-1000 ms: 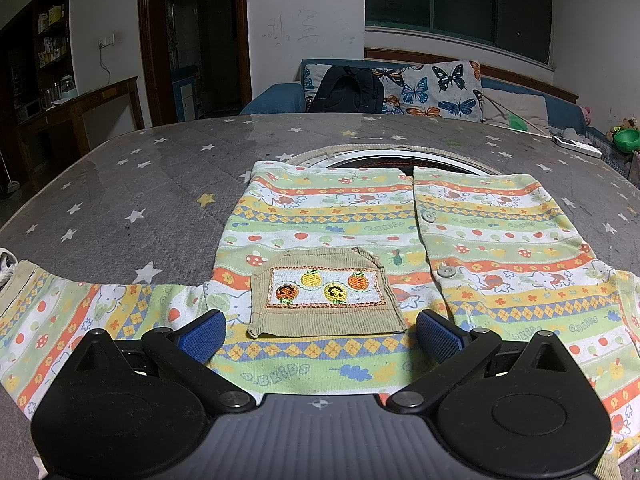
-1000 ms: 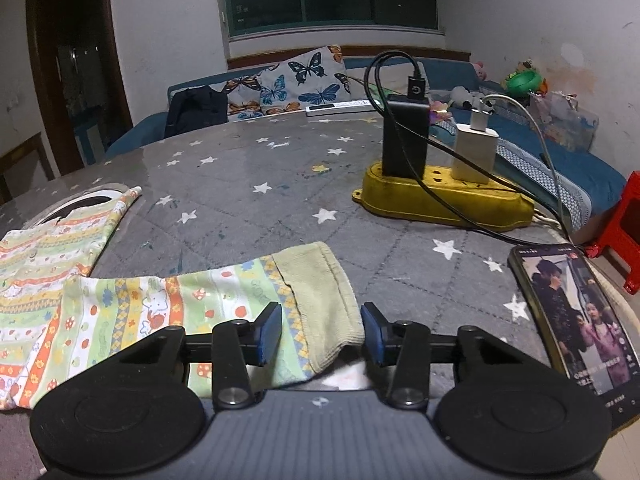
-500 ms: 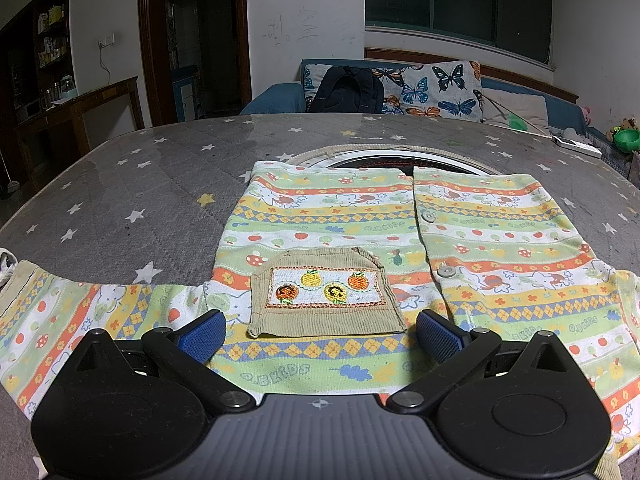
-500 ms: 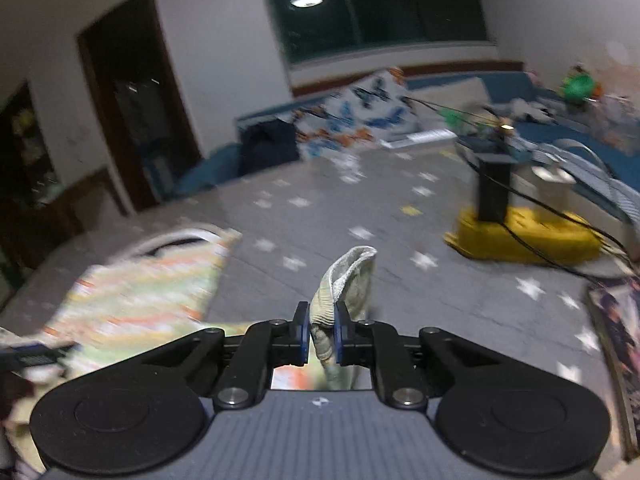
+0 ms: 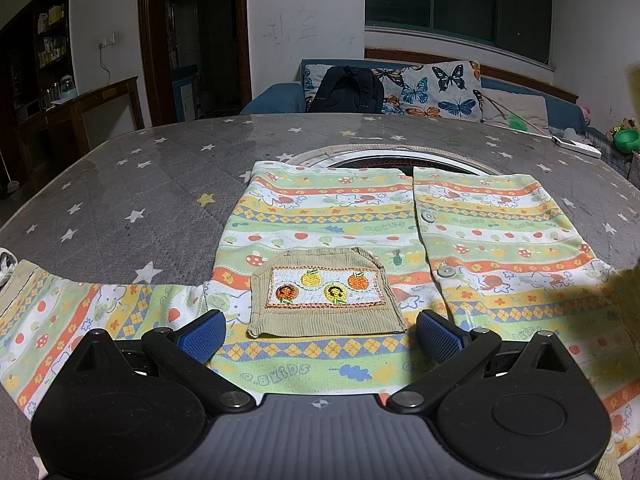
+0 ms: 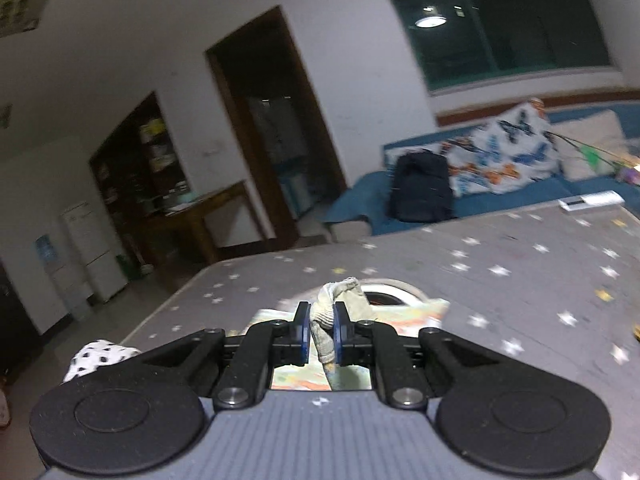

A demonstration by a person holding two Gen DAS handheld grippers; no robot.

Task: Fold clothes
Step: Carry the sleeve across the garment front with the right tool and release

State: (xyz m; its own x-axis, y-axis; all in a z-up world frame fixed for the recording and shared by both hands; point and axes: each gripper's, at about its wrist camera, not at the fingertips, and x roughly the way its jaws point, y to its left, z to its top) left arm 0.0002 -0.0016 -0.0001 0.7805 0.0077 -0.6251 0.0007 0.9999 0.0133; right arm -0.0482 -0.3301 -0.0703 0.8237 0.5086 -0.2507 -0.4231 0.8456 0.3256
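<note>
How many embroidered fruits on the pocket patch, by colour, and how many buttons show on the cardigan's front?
On the cardigan pocket patch, left wrist view:
Yellow fruits: 2, first
Orange fruits: 2, first
Buttons: 2, first
Total: 6

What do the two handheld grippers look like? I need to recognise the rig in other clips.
Both match: the left gripper and right gripper have black linkage arms on round black pivot housings, blue ribbed pads, a grey ridged body with a small crosshair mark. No cables or sleeves show.

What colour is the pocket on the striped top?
Khaki-beige pocket with an embroidered fruit panel; the left wrist view shows it best.
</note>
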